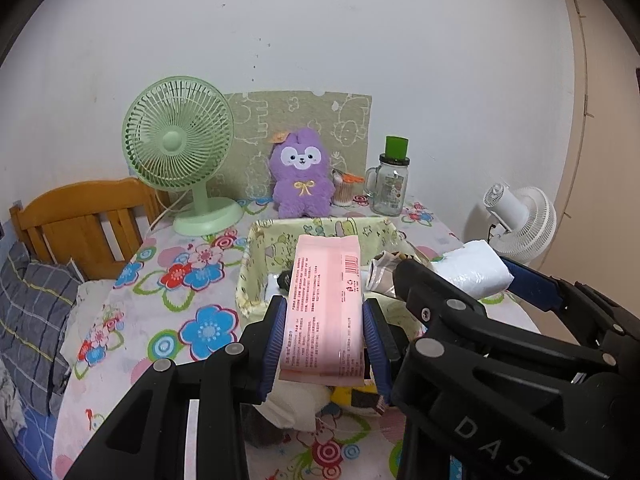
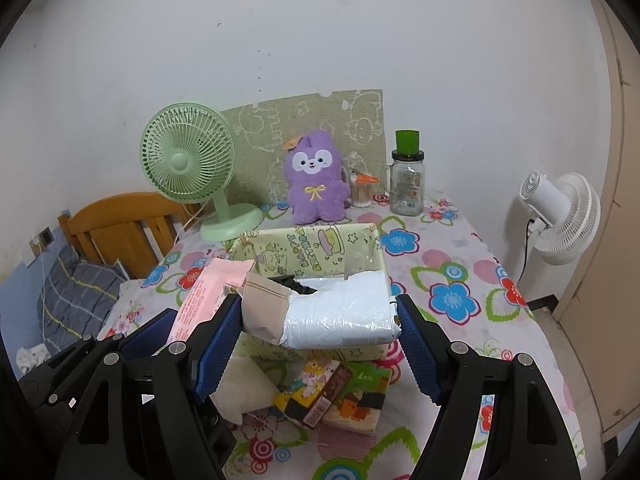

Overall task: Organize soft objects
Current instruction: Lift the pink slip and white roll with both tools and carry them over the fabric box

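Just ahead of and below both held packs, the yellow fabric basket sits open-topped on the flowered tablecloth. The left gripper is clamped on a flat, glossy pink packet, its long axis pointing straight toward the basket. The right gripper grips a plump, crinkly white pack crosswise by its ends, already over the near rim, so I'd judge it nearer to dropping in. More soft packs lie on the cloth beneath.
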`<action>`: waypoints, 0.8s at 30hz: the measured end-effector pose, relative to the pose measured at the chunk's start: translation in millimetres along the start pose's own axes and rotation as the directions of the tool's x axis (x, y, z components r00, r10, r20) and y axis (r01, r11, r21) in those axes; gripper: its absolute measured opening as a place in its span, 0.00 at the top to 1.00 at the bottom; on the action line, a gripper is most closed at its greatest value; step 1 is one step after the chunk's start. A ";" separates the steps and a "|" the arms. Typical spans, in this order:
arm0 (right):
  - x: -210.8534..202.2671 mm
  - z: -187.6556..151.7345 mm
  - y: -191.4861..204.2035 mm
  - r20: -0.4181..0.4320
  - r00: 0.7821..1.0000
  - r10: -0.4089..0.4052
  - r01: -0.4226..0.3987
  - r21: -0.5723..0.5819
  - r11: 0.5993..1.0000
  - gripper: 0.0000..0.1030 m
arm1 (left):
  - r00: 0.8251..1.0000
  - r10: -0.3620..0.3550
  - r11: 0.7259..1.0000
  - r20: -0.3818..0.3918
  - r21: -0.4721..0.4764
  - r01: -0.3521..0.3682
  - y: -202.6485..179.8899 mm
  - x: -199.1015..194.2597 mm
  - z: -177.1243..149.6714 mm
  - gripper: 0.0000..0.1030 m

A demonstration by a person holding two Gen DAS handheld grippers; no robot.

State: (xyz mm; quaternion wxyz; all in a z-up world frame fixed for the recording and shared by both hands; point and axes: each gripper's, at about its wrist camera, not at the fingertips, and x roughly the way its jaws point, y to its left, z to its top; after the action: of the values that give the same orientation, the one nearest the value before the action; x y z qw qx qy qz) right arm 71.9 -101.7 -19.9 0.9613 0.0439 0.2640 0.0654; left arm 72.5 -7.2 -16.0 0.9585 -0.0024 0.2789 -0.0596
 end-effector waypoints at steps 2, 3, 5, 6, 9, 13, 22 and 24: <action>2.7 3.5 1.3 0.002 1.000 -0.001 0.001 -0.004 1.000 0.24 | 1.000 0.010 1.000 0.009 0.002 -0.010 1.0 1.7 4.3 0.62; 4.2 5.5 1.7 0.004 1.000 -0.003 0.003 -0.005 1.000 0.24 | 1.000 0.014 1.000 0.013 0.002 -0.014 1.6 3.0 6.8 0.62; 6.8 9.6 2.3 0.011 1.000 -0.003 0.003 -0.008 1.000 0.24 | 1.000 0.011 1.000 0.012 -0.005 -0.011 3.3 5.9 10.5 0.62; 7.9 11.7 2.8 0.014 1.000 -0.004 0.004 -0.010 1.000 0.24 | 1.000 0.010 1.000 0.012 -0.008 -0.010 3.8 6.9 12.1 0.62; 11.0 17.6 4.6 0.021 1.000 0.001 -0.001 -0.021 1.000 0.24 | 1.000 0.008 1.000 0.010 -0.009 -0.008 5.1 12.2 17.1 0.62; 17.2 23.4 4.6 0.026 1.000 -0.005 0.006 -0.023 1.000 0.24 | 1.000 0.005 1.000 0.005 -0.003 -0.005 5.4 21.3 23.4 0.62; 41.0 34.8 -0.7 0.014 1.000 -0.005 0.005 -0.011 1.000 0.24 | 1.000 -0.009 1.000 -0.026 -0.009 0.009 9.3 47.9 32.1 0.62; 47.3 36.6 -0.9 0.006 1.000 -0.004 0.004 -0.009 1.000 0.24 | 0.999 -0.008 1.000 -0.033 -0.012 0.008 10.6 52.8 33.4 0.62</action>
State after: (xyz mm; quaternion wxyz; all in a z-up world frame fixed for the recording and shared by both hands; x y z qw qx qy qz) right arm 131.0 -97.4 -12.3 0.9624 0.0392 0.2609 0.0643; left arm 135.8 -3.7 -16.4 0.9534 -0.0083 0.2952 -0.0617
